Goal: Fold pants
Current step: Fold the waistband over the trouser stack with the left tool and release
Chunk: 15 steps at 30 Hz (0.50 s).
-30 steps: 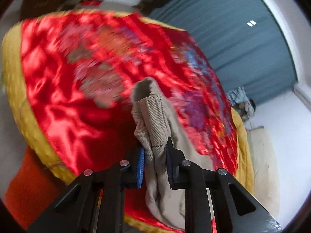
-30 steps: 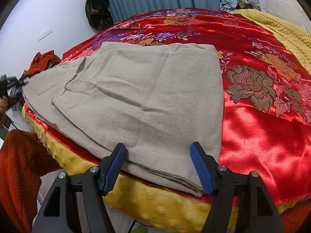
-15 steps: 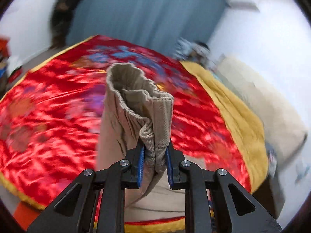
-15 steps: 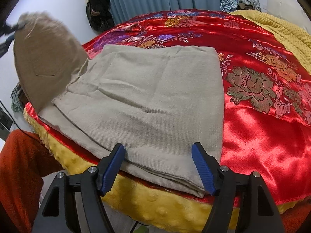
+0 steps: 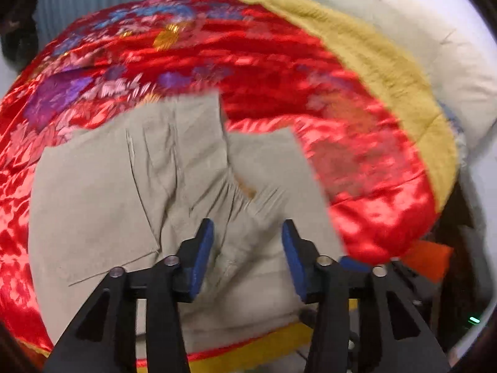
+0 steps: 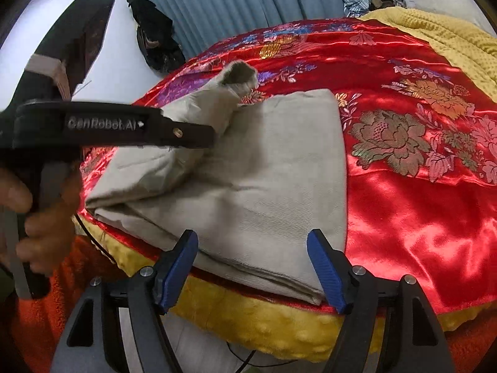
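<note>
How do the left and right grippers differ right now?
The left gripper hangs over the middle of the pants, above the bunched waistband; the right gripper sits at the near edge of the bed, by the pants' folded edge. The left view is motion-blurred, the right is sharp. Both have their jaws open with no cloth between them.

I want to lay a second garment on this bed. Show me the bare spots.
Free: the red satin bedspread right of the folded pants, up to the yellow blanket, and the floral stretch beyond the pants. Crowded: the near left edge, where the left gripper hovers open over the pants.
</note>
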Available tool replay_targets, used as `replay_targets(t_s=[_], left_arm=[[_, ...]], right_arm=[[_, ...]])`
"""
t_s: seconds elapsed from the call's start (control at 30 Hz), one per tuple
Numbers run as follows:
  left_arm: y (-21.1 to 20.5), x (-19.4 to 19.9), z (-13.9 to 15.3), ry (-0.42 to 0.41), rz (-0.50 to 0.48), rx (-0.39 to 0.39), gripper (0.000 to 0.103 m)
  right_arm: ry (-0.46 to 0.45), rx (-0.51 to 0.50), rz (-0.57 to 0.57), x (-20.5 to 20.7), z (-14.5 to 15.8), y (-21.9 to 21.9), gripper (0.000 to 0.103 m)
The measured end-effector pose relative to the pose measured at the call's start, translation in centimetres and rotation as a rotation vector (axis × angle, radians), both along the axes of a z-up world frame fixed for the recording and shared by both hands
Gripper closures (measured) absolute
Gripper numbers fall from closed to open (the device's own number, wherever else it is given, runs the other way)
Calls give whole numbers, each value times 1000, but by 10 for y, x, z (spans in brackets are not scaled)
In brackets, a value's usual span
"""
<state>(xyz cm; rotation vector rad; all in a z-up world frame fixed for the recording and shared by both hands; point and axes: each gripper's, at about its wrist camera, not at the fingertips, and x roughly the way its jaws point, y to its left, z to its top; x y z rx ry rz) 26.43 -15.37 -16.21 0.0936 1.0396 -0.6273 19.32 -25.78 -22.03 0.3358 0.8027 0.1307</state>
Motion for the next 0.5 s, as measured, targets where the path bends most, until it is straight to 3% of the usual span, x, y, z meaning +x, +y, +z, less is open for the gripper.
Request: replay_targets(t_s=[0.03, 0.13, 0.23, 0.37, 0.5], left_arm=[[7, -1, 11, -10, 8, -28, 37], [50, -1, 47, -64, 79, -134, 26], [99, 4, 57, -102, 211, -169, 26], [148, 4, 31, -137, 367, -49, 28], [159, -13, -12, -111, 400, 50, 39]], right_arm=[[-12, 5, -12, -2, 3, -3, 31], [-58, 26, -50, -8, 12, -13, 31], [-93, 47, -24, -7, 20, -9, 31], [-82, 138, 91, 10, 25, 12, 31], [-37, 165, 108, 31, 30, 29, 37]])
